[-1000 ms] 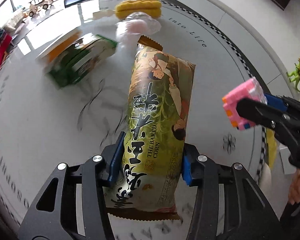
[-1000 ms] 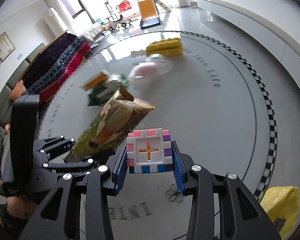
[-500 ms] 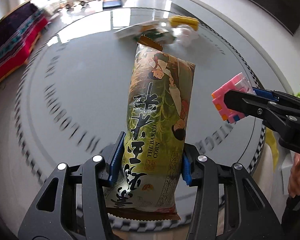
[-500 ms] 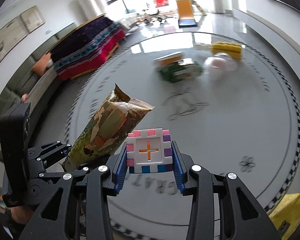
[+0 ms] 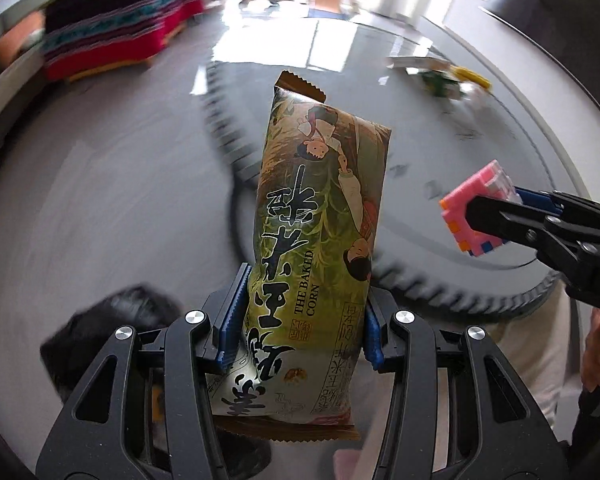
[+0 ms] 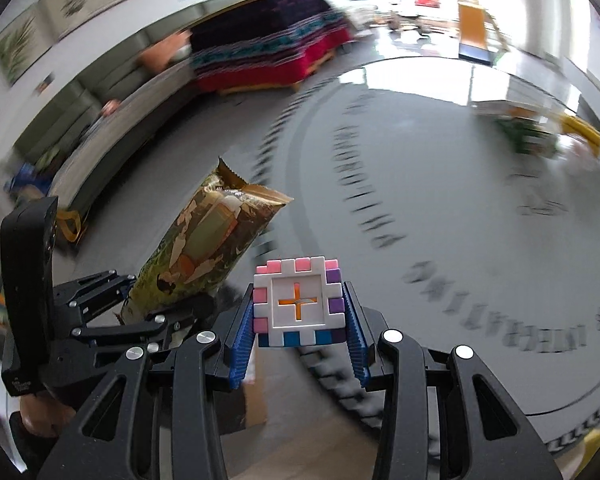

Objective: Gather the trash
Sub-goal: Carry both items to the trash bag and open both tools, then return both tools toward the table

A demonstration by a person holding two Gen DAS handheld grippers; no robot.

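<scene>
My left gripper (image 5: 302, 316) is shut on a green and gold snack bag (image 5: 320, 240) printed "THE BAKED CORN"; the bag stands upright between the blue pads. My right gripper (image 6: 298, 320) is shut on a pink, white and purple block cube (image 6: 299, 302) with an orange cross in its face. In the left wrist view the cube (image 5: 478, 210) and the right gripper show at the right edge. In the right wrist view the snack bag (image 6: 204, 248) and the left gripper (image 6: 112, 312) sit at the lower left. Both are held above the edge of the round grey rug (image 6: 440, 240).
A green box (image 6: 528, 132), a yellow item (image 6: 582, 128) and pale wrapping lie blurred at the rug's far right. A sofa with a red patterned blanket (image 6: 268, 52) stands behind. A dark blurred shape (image 5: 108, 324) is under the left gripper. A cardboard-coloured thing (image 6: 256, 396) sits below the right gripper.
Both grippers have swung sideways off the middle of the rug toward its edge, each keeping its grip. The green box and yellow item have slid to the far right of both views.
</scene>
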